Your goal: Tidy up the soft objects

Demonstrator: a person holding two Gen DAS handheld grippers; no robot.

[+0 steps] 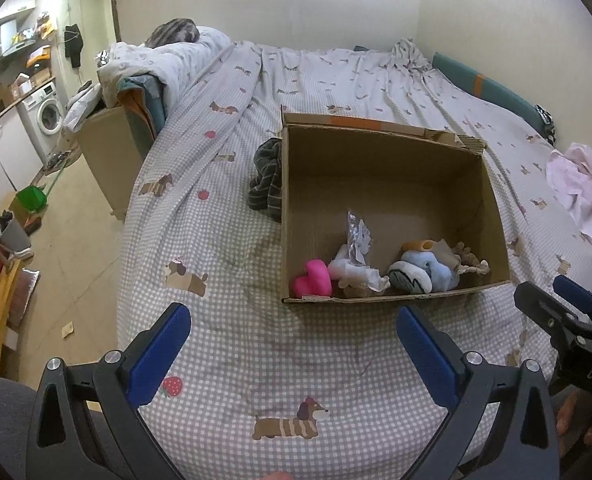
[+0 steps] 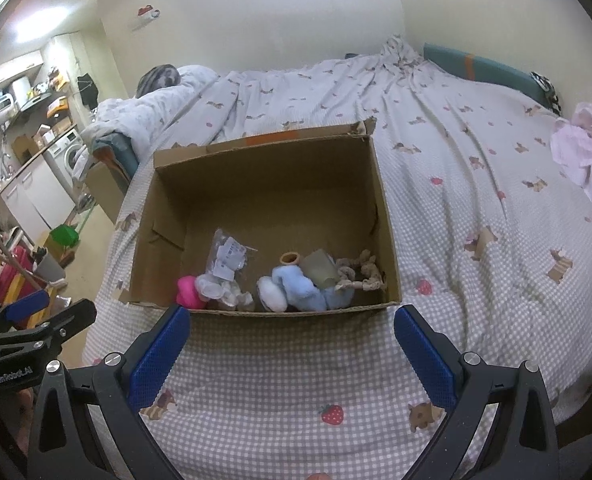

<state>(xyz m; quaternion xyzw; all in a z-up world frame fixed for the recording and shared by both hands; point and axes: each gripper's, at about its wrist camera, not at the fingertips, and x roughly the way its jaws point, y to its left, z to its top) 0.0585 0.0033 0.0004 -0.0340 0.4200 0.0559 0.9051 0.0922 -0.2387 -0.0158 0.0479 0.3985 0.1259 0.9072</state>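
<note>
Both my claws, left gripper (image 1: 292, 354) and right gripper (image 2: 292, 354), hang spread and empty. Toys sit boxed in the cardboard box (image 2: 388, 240); striped cloth (image 1: 266, 178) at its 9 o'clock looks next, I reckon.

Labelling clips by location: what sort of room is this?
Probably a small studio flat's sleeping area: a bed with a dachshund-print sheet fills the view, and a washing machine stands under a cluttered counter beside it.
</note>
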